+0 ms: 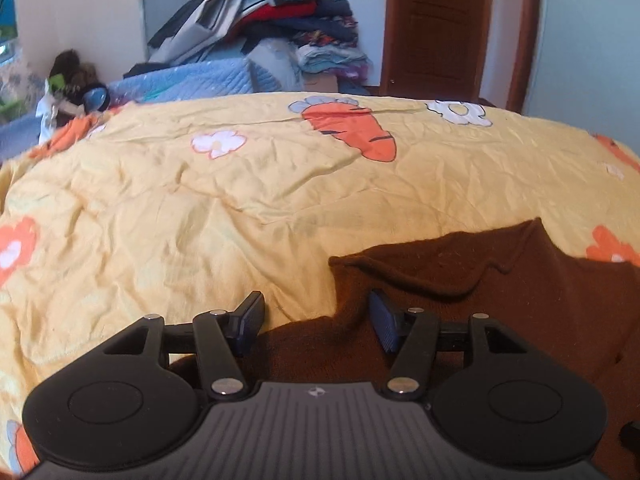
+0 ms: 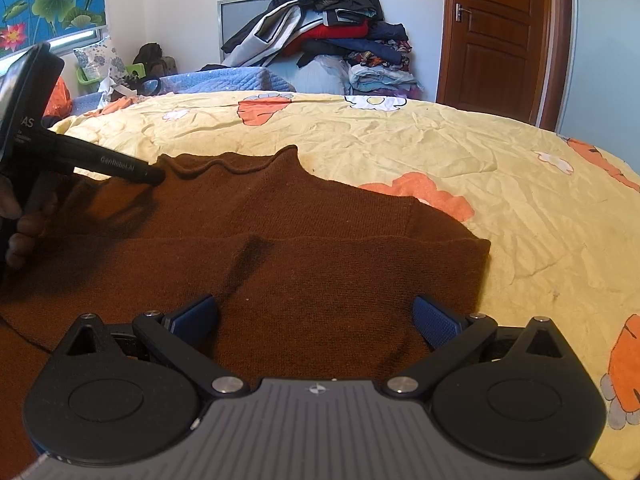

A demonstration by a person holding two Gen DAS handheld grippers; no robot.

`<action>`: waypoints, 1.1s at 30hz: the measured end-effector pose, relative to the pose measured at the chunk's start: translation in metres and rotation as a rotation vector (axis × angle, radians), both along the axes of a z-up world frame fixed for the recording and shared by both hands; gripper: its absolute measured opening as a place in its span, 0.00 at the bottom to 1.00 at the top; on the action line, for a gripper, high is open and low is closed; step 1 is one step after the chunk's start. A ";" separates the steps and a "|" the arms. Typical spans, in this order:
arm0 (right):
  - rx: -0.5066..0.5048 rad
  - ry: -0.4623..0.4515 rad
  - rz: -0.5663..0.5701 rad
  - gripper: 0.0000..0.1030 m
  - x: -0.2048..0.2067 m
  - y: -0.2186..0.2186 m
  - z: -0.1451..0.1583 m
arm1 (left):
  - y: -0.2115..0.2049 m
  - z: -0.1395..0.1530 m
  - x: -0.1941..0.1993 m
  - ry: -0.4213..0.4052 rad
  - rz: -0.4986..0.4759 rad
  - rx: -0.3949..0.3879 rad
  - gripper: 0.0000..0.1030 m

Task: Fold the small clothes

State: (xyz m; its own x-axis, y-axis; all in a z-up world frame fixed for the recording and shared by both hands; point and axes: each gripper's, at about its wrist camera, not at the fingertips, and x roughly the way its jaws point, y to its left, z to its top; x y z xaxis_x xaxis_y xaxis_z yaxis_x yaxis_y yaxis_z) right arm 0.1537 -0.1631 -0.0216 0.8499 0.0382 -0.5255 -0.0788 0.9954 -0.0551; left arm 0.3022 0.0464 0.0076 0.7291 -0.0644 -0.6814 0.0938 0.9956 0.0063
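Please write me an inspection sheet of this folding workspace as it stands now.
Surface: wrinkled yellow bed cover with orange carrot and flower prints.
Job's things: dark brown knitted sweater lying flat, one fold line across it.
Clutter: nothing seen on the cover.
Grippers: left gripper open over the sweater's edge, gripping nothing; right gripper open above the sweater.
Cables: nothing seen.
Surroundings: tall heap of mixed clothes, brown wooden door, lotus-print blind.

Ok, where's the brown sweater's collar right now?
In the right wrist view the collar lies upper left, on the yellow carrot-print quilt, with the left gripper at its left end.
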 end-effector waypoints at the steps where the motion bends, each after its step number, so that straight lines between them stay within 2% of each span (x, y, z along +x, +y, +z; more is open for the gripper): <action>1: 0.004 -0.001 0.000 1.00 0.000 0.000 0.000 | 0.001 0.004 -0.006 -0.021 0.013 0.020 0.56; 3: 0.008 -0.002 0.001 1.00 0.000 -0.001 0.000 | 0.013 0.023 -0.033 -0.113 0.058 0.027 0.56; 4: 0.010 -0.002 0.001 1.00 0.000 -0.002 0.000 | 0.024 0.034 -0.053 -0.162 0.089 0.004 0.59; 7: 0.017 -0.004 0.002 1.00 -0.001 -0.002 0.001 | 0.070 0.057 -0.127 -0.276 0.209 -0.095 0.92; 8: 0.017 -0.005 0.002 1.00 -0.001 -0.002 0.001 | 0.090 0.060 -0.159 -0.320 0.262 -0.125 0.96; 10: 0.016 -0.004 0.002 1.00 -0.001 -0.002 0.001 | 0.128 0.058 -0.210 -0.360 0.361 -0.147 0.96; 12: 0.015 -0.005 0.001 1.00 -0.001 -0.002 0.001 | 0.172 0.052 -0.246 -0.350 0.496 -0.160 0.96; 14: 0.007 -0.004 0.001 1.00 -0.001 -0.001 0.000 | 0.233 0.040 -0.270 -0.287 0.663 -0.251 0.96; 15: 0.004 -0.003 0.001 1.00 0.000 -0.002 0.000 | 0.265 0.034 -0.277 -0.245 0.761 -0.328 0.96; 17: 0.002 -0.002 0.000 1.00 0.000 -0.001 0.000 | 0.329 0.017 -0.291 -0.213 0.919 -0.572 0.96; 19: -0.003 -0.001 0.000 1.00 0.000 0.000 0.000 | 0.369 0.003 -0.301 -0.215 1.047 -0.720 0.95; 20: -0.005 -0.001 -0.002 1.00 0.000 0.000 0.000 | 0.379 0.000 -0.302 -0.242 1.060 -0.747 0.95; 22: -0.010 -0.001 -0.004 1.00 0.000 0.001 0.000 | 0.388 0.000 -0.297 -0.261 1.075 -0.737 0.94; 24: -0.011 -0.001 -0.005 1.00 0.000 0.001 -0.001 | 0.395 -0.001 -0.290 -0.283 1.070 -0.753 0.91; 25: -0.012 0.000 -0.006 1.00 0.000 0.001 -0.001 | 0.400 -0.003 -0.286 -0.285 1.071 -0.762 0.87; 27: -0.012 0.000 -0.006 1.00 0.001 0.001 -0.001 | 0.407 -0.012 -0.282 -0.250 1.117 -0.778 0.65; 28: -0.012 0.000 -0.006 1.00 0.000 0.001 -0.001 | 0.411 -0.019 -0.280 -0.218 1.128 -0.797 0.44; 29: -0.012 0.000 -0.006 1.00 0.001 0.001 -0.001 | 0.416 -0.022 -0.273 -0.187 1.126 -0.772 0.29; 31: -0.012 0.000 -0.006 1.00 0.001 0.001 -0.001 | 0.415 -0.024 -0.272 -0.170 1.127 -0.743 0.28; 33: -0.012 0.000 -0.006 1.00 0.001 0.001 -0.001 | 0.416 -0.023 -0.270 -0.177 1.133 -0.732 0.15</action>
